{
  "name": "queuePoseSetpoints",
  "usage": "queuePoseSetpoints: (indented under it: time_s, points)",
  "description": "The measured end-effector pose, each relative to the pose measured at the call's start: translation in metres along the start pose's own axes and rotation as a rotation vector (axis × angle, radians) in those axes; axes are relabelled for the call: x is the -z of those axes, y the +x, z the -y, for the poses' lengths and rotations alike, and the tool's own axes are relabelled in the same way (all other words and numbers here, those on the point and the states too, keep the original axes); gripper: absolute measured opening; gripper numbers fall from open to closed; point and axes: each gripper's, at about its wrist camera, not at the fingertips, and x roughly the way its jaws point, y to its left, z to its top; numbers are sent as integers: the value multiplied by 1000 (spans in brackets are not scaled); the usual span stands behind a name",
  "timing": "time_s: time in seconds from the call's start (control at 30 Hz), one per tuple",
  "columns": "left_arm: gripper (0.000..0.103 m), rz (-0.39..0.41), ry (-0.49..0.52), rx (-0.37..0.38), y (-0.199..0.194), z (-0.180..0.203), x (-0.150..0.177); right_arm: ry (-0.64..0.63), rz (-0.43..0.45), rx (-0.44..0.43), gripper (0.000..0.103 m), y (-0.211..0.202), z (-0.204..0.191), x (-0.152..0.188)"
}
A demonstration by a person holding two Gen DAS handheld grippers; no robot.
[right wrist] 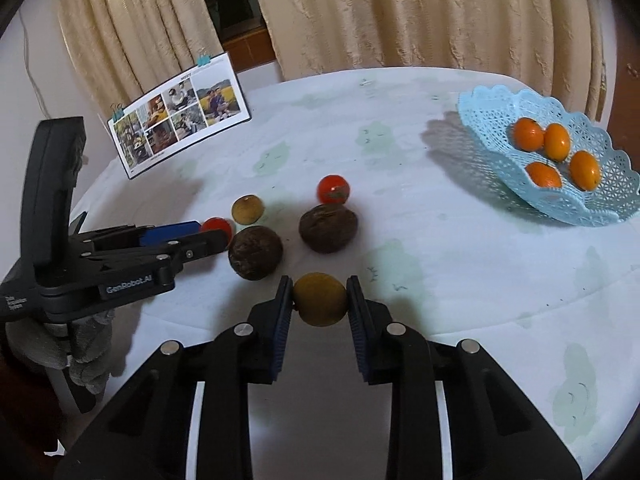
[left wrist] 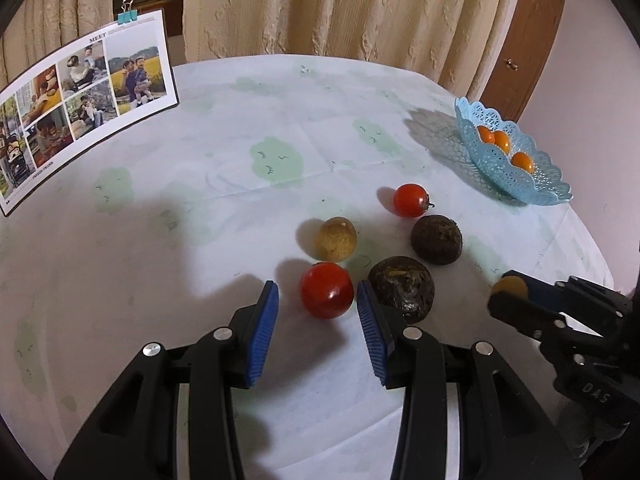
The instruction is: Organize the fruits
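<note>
My left gripper (left wrist: 318,294) is open around a red tomato (left wrist: 327,290) on the table; it also shows in the right wrist view (right wrist: 214,232). My right gripper (right wrist: 319,300) is shut on a tan round fruit (right wrist: 320,299), also seen in the left wrist view (left wrist: 510,286). A second tan fruit (left wrist: 336,239), a second red tomato (left wrist: 411,200) and two dark brown fruits (left wrist: 437,239) (left wrist: 402,283) lie close together. A blue lace basket (right wrist: 496,120) at the right holds several orange fruits (right wrist: 557,142).
A photo card (left wrist: 84,96) held by clips stands at the table's far left. Beige curtains (right wrist: 400,12) hang behind the round table (right wrist: 460,240). A brown door (left wrist: 532,40) is at the far right.
</note>
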Motion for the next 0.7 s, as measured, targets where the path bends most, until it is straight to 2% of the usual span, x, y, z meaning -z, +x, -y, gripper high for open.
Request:
queuePoseSetpoints:
  time_s: [0.2,0.33,0.7]
  points:
    - [40,-4,6,0,9,0,-5,2,13,-11,28,-2,0,1]
    - [28,-6,-6,20,7,-3,-5,19,55,-3,28,-13,6,-4]
    - [28,43,3,-15,-12,1,-9,154,224,108,28,-56,60,-27]
